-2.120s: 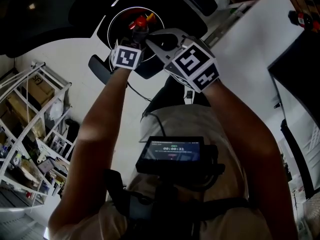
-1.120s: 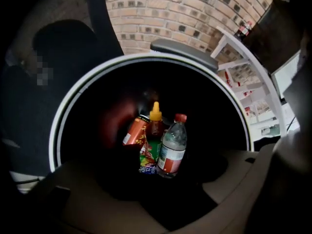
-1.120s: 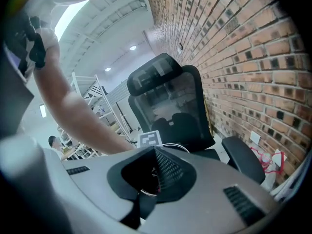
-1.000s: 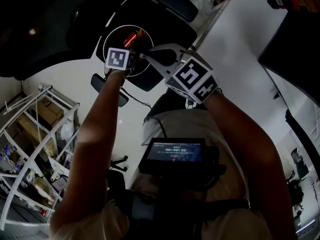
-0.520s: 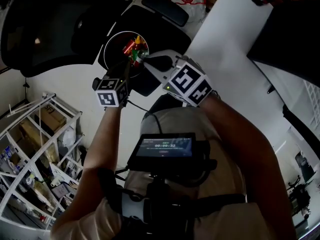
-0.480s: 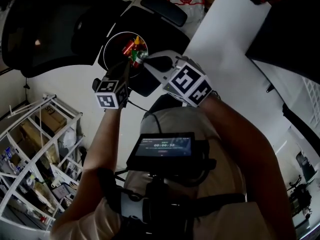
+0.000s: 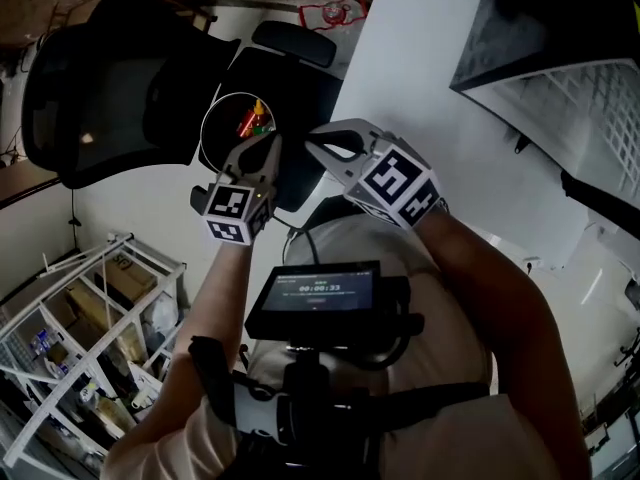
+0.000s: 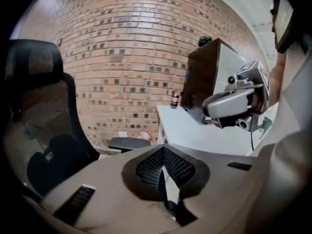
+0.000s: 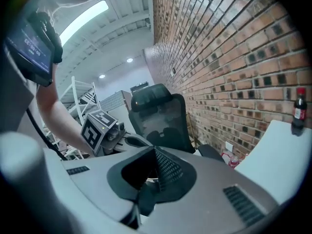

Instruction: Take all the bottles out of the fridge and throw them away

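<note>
At left, beside a black office chair (image 7: 95, 88), a round bin (image 7: 206, 118) holds red, yellow and green bottles (image 7: 252, 121). The left tool (image 7: 265, 148), spread wide at the bin a second ago, is now drawn back with its jaws pressed together on nothing, so its bottle has probably gone in. Beside it, the right tool (image 7: 318, 144) is also closed and empty. Further right, a dark red-capped bottle (image 9: 299, 108) stands on the white surface (image 7: 420, 78) near what looks like the fridge (image 8: 209, 77), likely still to be binned.
</note>
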A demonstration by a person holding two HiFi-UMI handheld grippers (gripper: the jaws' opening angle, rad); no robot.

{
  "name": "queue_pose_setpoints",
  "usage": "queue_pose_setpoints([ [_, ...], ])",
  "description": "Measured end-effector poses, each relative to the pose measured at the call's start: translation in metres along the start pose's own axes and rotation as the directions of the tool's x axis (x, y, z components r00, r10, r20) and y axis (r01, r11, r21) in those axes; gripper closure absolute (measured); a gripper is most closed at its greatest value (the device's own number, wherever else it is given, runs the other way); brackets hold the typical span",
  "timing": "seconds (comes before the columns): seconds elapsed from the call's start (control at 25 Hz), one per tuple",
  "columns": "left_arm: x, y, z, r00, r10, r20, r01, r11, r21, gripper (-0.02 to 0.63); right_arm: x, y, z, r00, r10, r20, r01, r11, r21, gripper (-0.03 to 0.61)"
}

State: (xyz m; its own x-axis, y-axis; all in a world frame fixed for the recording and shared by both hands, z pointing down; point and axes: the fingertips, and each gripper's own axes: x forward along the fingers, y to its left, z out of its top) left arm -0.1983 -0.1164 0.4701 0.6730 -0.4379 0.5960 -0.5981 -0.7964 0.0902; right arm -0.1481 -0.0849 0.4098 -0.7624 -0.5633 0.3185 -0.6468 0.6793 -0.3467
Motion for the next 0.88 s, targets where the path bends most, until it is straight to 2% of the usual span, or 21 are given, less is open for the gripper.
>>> queue_pose_setpoints([
  [0.2, 0.012, -0.049, 0.035, 0.992, -0.116, 0.048, 0.112, 0.99, 0.087, 0.613, -0.056, -0.013, 0.004, 0.993, -0.101, 0.054, 0.1, 0.995, 0.027, 0.574],
  [0.4, 0.034, -0.102, 0.065, 0.975, -0.214, 0.053, 0.205, 0.968, 0.143, 0.613, -0.115, -0.033, -0.003, 0.973, -0.214, 0.086, 0.21, 0.976, 0.055, 0.574],
  [0.64, 0.066, -0.168, 0.094, 0.943, -0.327, 0.054, 0.308, 0.925, 0.224, 0.613, -0.191, -0.056, -0.018, 0.929, -0.349, 0.121, 0.338, 0.935, 0.104, 0.574],
  [0.88, 0.088, -0.213, 0.118, 0.905, -0.418, 0.073, 0.383, 0.88, 0.282, 0.613, -0.252, -0.076, -0.028, 0.879, -0.455, 0.143, 0.437, 0.889, 0.137, 0.574],
])
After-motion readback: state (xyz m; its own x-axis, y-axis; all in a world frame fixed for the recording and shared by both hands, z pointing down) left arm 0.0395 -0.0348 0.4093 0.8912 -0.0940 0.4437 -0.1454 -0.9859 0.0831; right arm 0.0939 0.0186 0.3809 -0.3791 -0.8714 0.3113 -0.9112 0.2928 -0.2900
